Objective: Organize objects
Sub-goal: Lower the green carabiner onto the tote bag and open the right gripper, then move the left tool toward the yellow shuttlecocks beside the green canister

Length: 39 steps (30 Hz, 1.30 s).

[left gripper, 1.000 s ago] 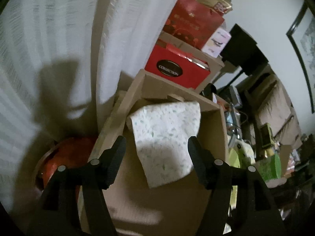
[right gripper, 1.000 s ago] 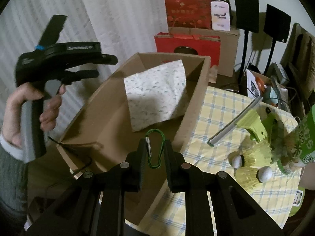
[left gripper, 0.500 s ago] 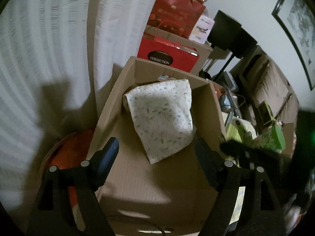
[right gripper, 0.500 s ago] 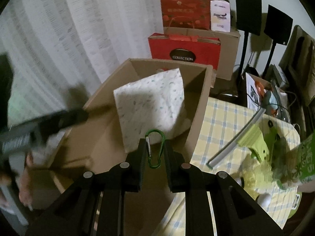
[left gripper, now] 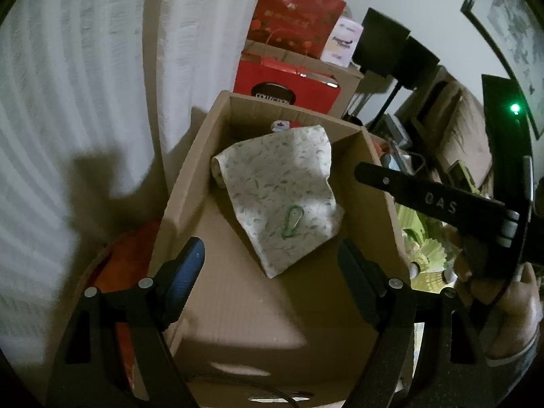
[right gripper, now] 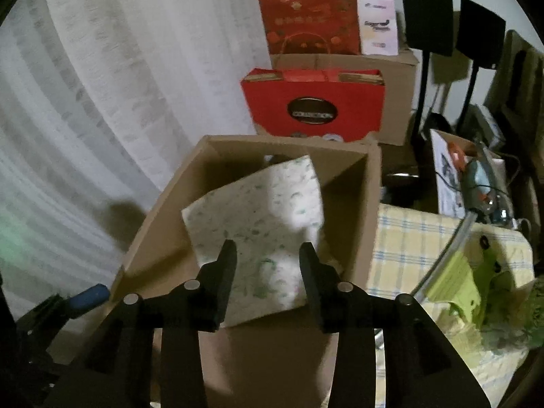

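**Green clip lies on the cloth in the box, both grippers empty**

We see an open cardboard box [left gripper: 278, 306] from above in both wrist views. Inside it a pale cloth with a leaf print [left gripper: 282, 190] lies draped toward the far end, and a small green clip [left gripper: 293, 220] rests on the near part of that cloth, touching nothing else. In the right wrist view the clip shows only as a faint green blur on the cloth [right gripper: 265, 231], between the fingers.

Our left gripper [left gripper: 270, 272] hangs over the near part of the box with its jaws wide apart and nothing between them. Our right gripper [right gripper: 267, 267] is above the box's near right side; its jaws are apart too and hold nothing. From the left wrist view we also see it from the side, reaching in over the right wall of the box, with the hand [left gripper: 510, 309] that holds it at the frame's edge.

Beyond the box stands a red paper bag [right gripper: 314, 103] with a dark oval label, in front of a second cardboard box [right gripper: 394, 78] that carries another red bag [right gripper: 307, 17]. White curtains [right gripper: 136, 68] hang to the left. To the right of the box the bench has a yellow checked cloth [right gripper: 408, 238], and on it lie a lime-green tool [right gripper: 476, 278] and, in the left wrist view, shuttlecocks [left gripper: 428, 255].
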### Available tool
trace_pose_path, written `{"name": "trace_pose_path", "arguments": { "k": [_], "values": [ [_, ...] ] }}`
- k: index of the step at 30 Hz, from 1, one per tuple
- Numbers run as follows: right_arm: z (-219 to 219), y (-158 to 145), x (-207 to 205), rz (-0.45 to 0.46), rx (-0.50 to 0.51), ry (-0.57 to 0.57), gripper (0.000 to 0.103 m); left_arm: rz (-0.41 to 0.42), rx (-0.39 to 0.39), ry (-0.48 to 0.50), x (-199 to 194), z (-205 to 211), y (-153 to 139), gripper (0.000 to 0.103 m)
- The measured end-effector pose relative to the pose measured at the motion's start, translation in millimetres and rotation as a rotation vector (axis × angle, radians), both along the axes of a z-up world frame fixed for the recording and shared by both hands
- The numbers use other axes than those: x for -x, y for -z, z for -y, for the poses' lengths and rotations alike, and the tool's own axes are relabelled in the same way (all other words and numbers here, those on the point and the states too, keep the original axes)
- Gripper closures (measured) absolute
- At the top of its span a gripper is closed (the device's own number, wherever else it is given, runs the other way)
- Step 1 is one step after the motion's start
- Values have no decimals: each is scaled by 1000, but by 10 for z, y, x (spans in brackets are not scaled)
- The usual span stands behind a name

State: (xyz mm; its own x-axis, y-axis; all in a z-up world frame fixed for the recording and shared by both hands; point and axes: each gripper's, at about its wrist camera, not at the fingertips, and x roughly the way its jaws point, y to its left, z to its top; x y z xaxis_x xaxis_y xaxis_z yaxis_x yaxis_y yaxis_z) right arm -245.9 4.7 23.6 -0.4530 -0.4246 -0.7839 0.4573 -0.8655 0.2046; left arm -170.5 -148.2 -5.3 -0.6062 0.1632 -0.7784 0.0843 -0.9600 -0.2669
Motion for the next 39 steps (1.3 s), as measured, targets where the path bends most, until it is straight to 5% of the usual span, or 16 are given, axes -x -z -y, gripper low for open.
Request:
{"name": "trace_pose_path", "arguments": {
  "k": [8,20,27,39],
  "values": [
    [-214,-53,-122,-48,-41,30,63,-28,37,-13,13,-55,-50,25],
    [-381,-173,-368,-146,-97,42,63,-79,65,-59,16,-42,-182,9],
    [-479,-132,-467,-139,-92,64,38,-48,43,-69,48,-20,-184,9],
    [-776,-198,-594,-154,-78,113,20,-100,127,-37,-78,-257,-287,0]
  ]
}}
